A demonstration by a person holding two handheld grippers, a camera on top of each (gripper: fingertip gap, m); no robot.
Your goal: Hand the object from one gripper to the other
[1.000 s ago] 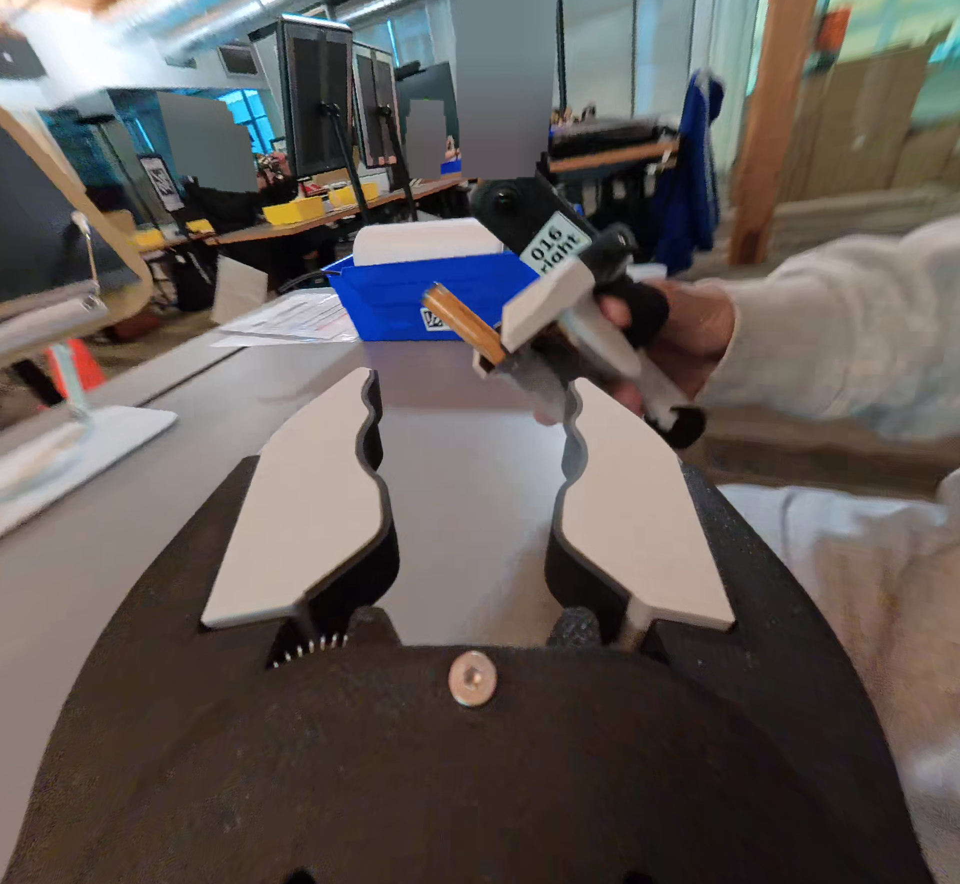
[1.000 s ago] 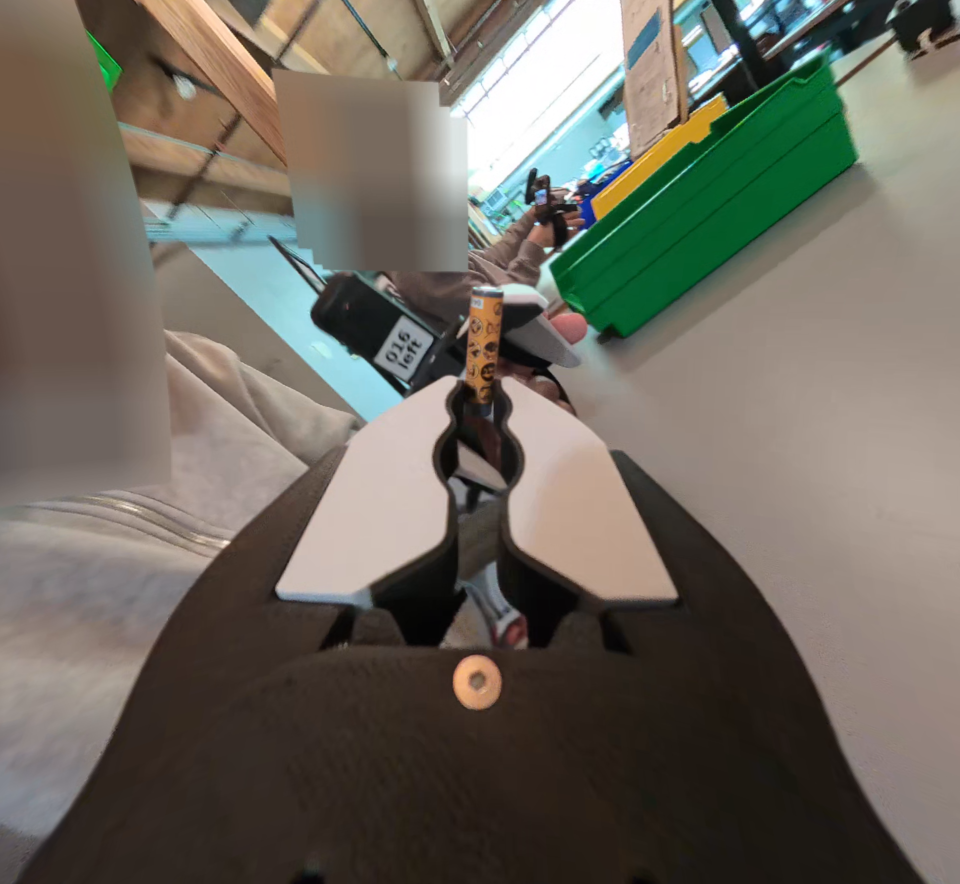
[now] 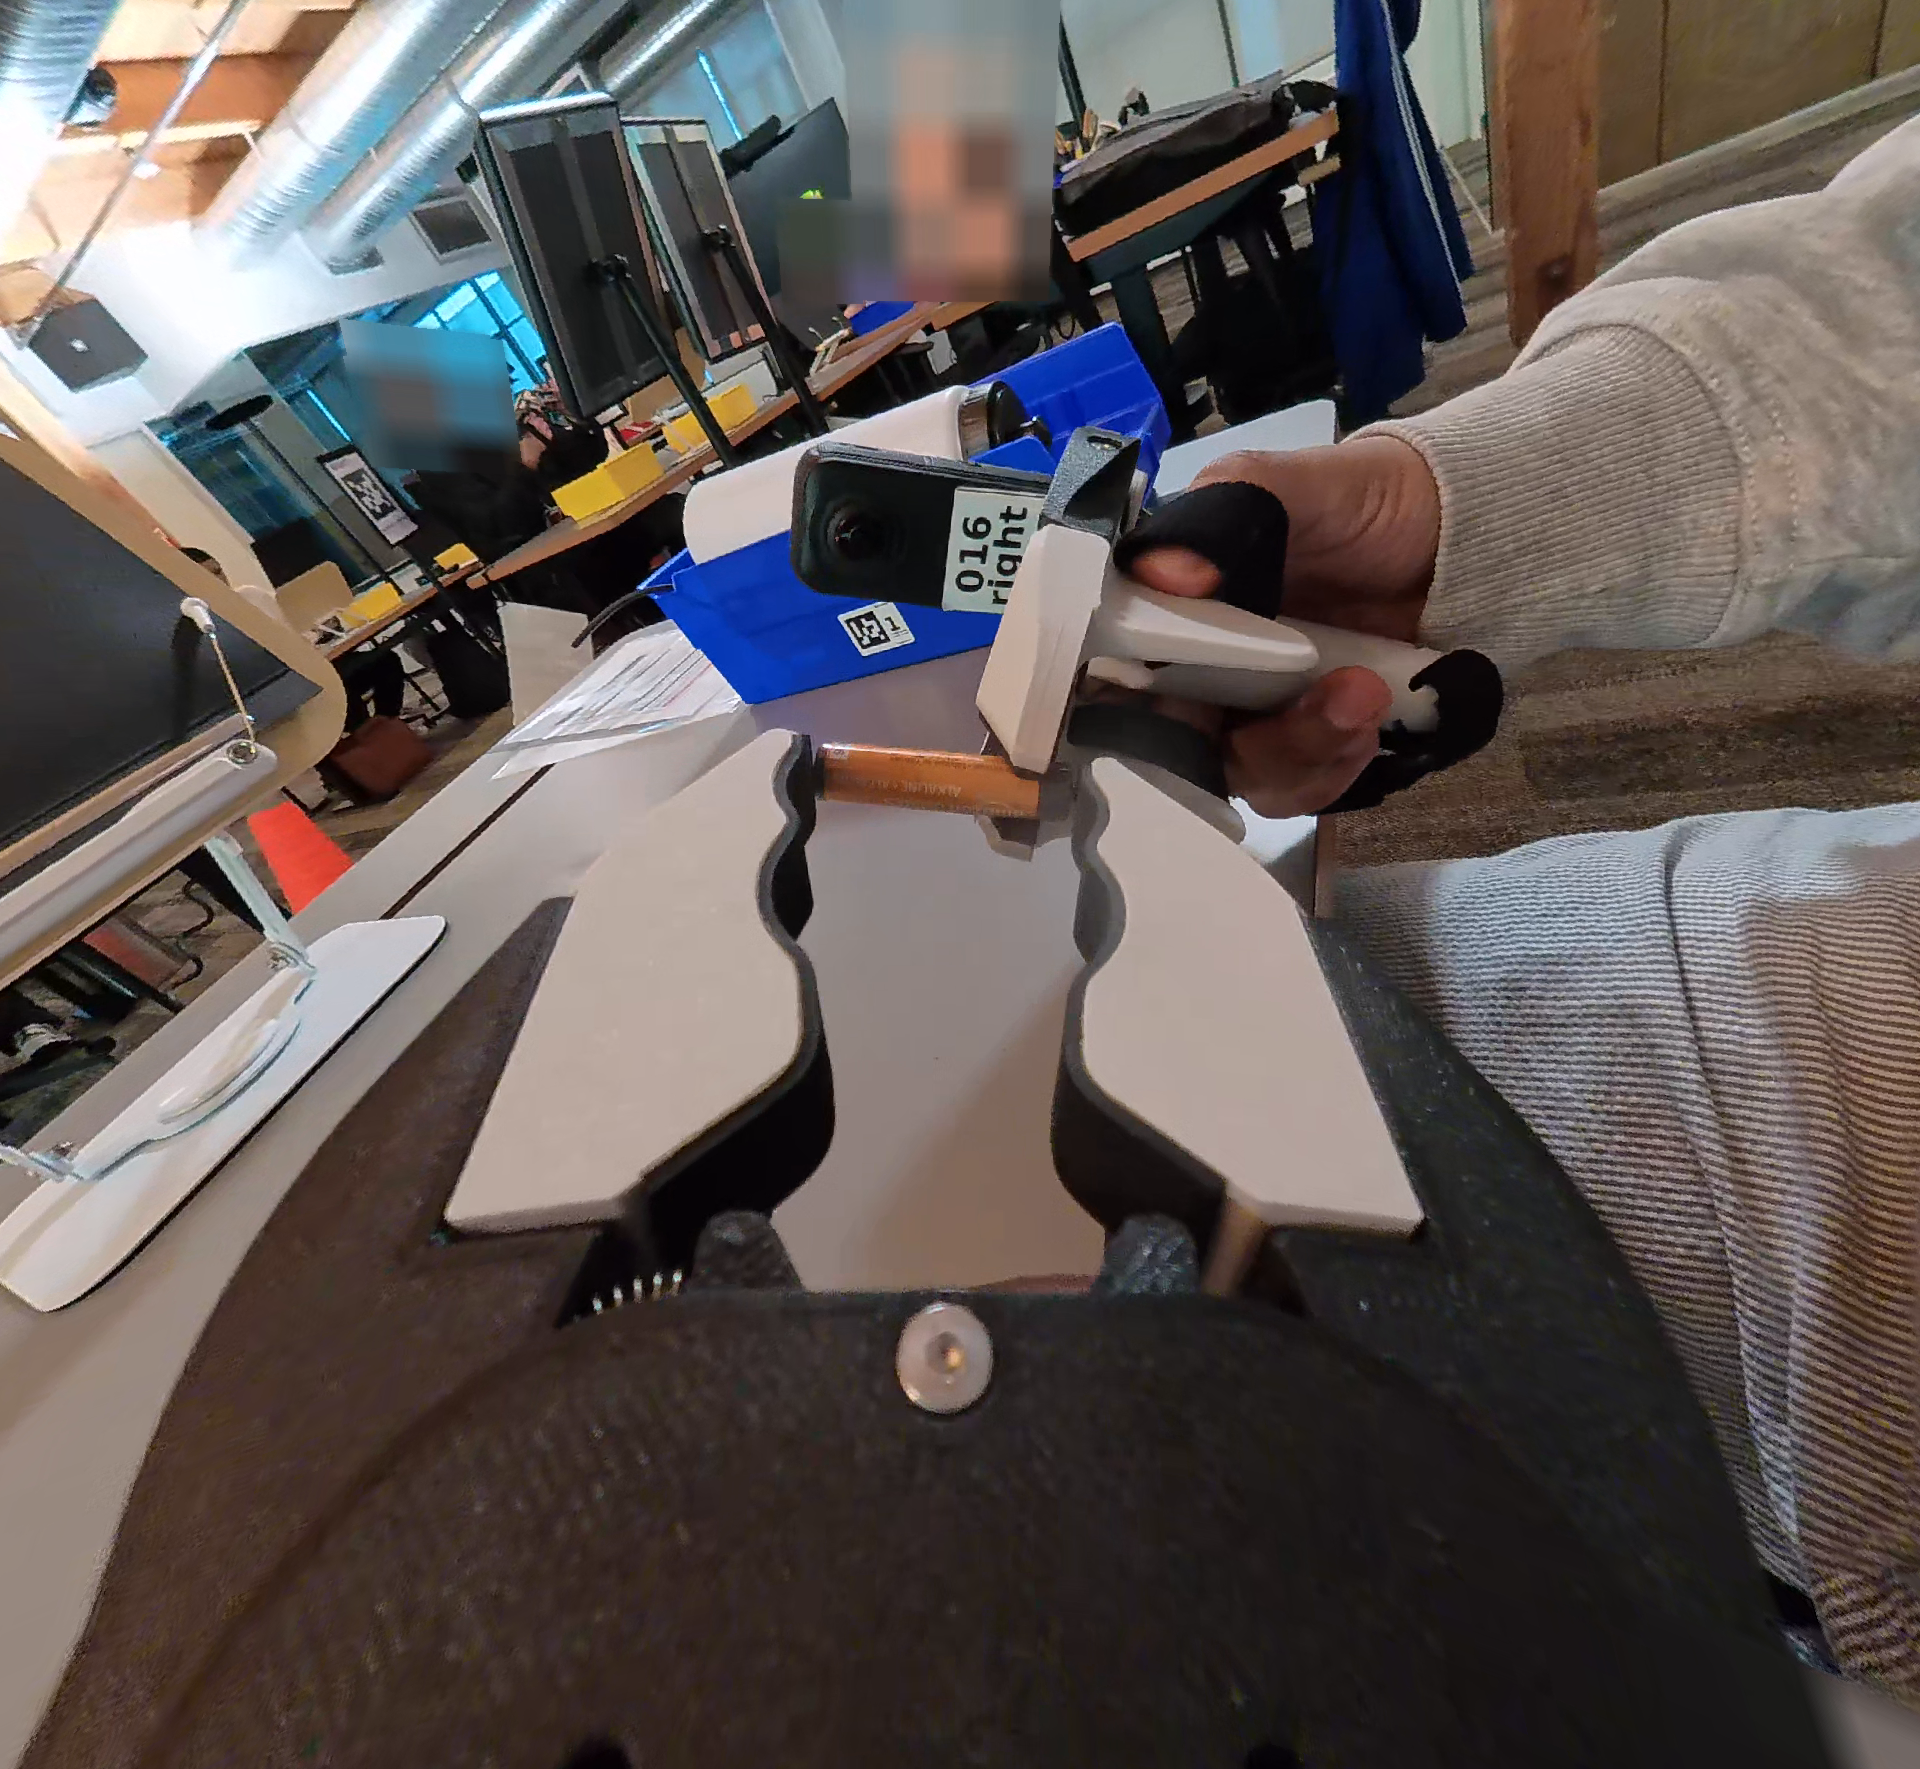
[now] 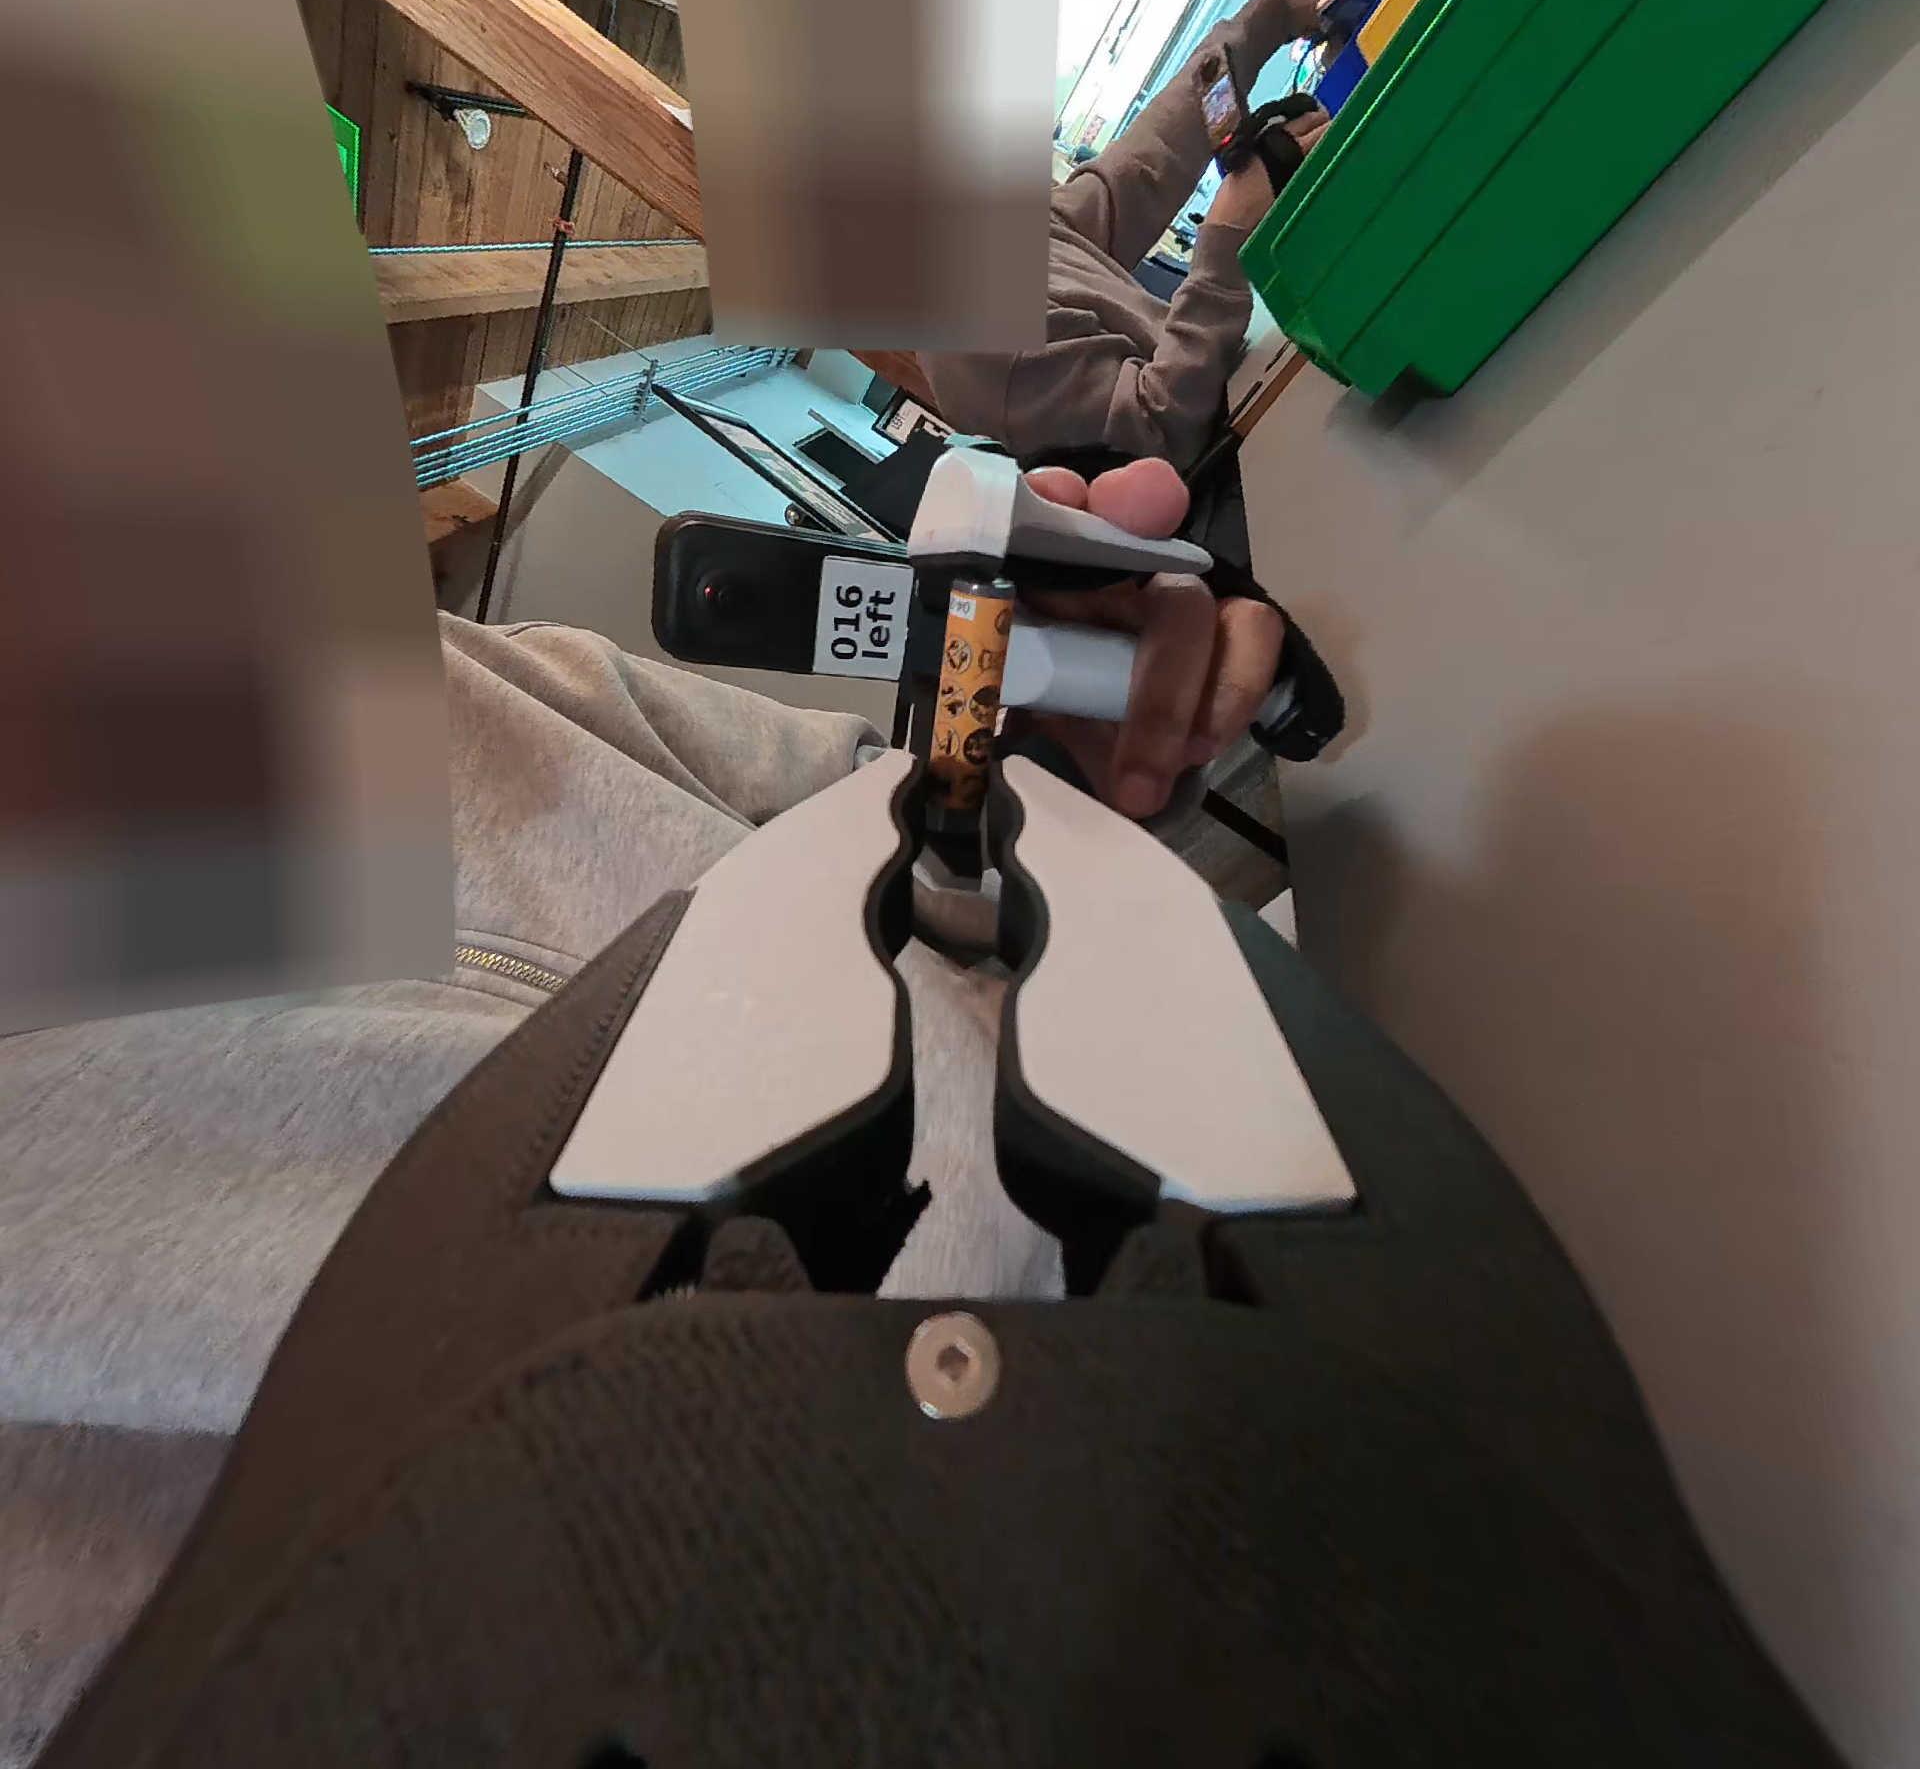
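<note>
one battery (image 3: 928, 781) end hidden inside right tool (image 4: 956, 810); left tool (image 3: 940, 789) spread.

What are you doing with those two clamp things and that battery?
A person holds a hand-held tool in each hand and is passing a battery between them. The right tool is shut on one end of the battery. The left tool is open, its fingers on either side of the battery's free end, not yet closed. All this is above a grey table, with a blue bin behind.
</note>
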